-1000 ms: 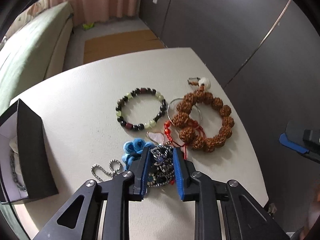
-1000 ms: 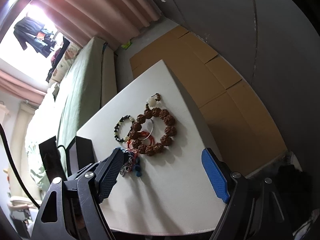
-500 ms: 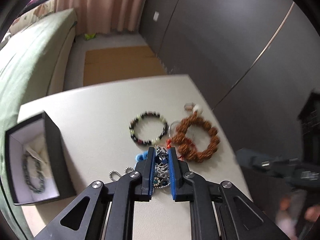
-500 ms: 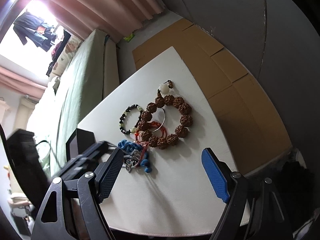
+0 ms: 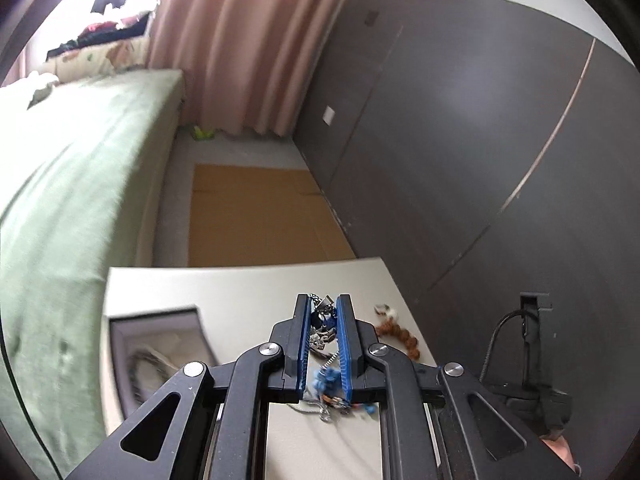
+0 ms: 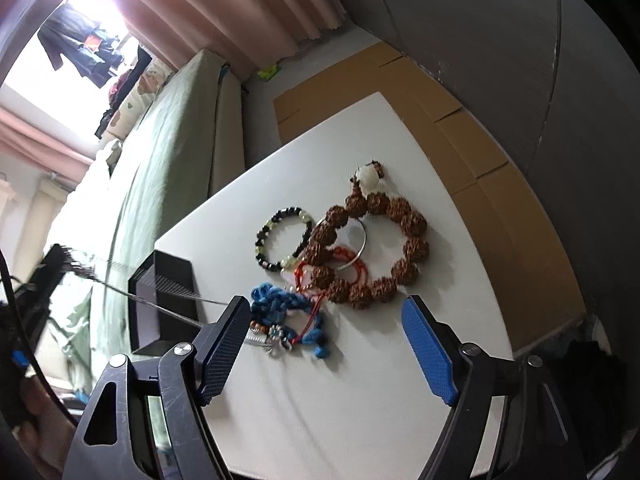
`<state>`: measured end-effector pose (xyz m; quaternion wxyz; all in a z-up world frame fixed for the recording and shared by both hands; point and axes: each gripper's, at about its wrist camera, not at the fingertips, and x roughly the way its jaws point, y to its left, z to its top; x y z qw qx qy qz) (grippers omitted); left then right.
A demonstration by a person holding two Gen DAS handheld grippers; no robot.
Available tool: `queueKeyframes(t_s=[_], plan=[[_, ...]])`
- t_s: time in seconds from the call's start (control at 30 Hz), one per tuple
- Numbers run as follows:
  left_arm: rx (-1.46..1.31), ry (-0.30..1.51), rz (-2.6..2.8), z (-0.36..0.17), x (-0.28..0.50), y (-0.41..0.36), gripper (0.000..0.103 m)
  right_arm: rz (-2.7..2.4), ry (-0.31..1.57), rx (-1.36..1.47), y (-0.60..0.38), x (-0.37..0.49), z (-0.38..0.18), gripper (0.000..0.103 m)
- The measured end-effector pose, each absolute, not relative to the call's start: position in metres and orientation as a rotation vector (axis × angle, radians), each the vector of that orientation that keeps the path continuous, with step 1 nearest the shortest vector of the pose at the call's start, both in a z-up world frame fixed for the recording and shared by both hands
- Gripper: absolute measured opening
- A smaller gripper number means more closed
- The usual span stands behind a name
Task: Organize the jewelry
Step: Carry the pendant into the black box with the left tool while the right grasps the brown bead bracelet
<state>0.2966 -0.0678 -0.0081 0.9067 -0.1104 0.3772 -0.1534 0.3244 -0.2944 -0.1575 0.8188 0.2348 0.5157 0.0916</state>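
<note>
My left gripper (image 5: 325, 312) is clamped on a silver pendant with a dark blue stone (image 5: 323, 326), after closing further within the last second; the piece sits pinched between my blue pads, up off the white table (image 5: 240, 292), and its chain (image 6: 168, 298) runs taut down toward the tangle below. My right gripper (image 6: 326, 354) stands wide apart with nothing between its pads, hovering just above the blue cord knot (image 6: 280, 300) and the small silver charms (image 6: 276, 338) beside its left finger. Beyond those lie the red string (image 6: 344, 264), the big brown seed-bead bracelet (image 6: 384, 248) with its white bead, a thin silver bangle (image 6: 358, 252) lying within it, and the black-and-green bead bracelet (image 6: 284, 240) touching the brown one. The open black box (image 5: 156, 352) sits left on the table, a chain lying inside. I can read no writing or brand anywhere.
</note>
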Motion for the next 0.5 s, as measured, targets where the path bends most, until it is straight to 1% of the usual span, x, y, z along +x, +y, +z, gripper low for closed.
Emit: queueKeyframes(t_s=[0.13, 0.23, 0.27, 0.37, 0.5], plan=[[-0.207, 0.743, -0.283, 0.012, 0.301, -0.054, 0.013, 0.114, 1.104, 0.506, -0.302, 0.332, -0.164, 0.070], [-0.198, 0.723, -0.261, 0.026, 0.303, -0.042, 0.013, 0.059, 1.116, 0.504, -0.308, 0.339, -0.169, 0.068], [-0.191, 0.709, -0.251, 0.034, 0.303, -0.039, 0.013, 0.045, 1.123, 0.500, -0.308, 0.341, -0.172, 0.066], [-0.172, 0.672, -0.230, 0.055, 0.299, -0.030, 0.013, 0.009, 1.134, 0.445, -0.303, 0.347, -0.175, 0.059], [-0.142, 0.626, -0.207, 0.083, 0.292, -0.024, 0.013, -0.058, 1.144, 0.349, -0.295, 0.355, -0.179, 0.054]])
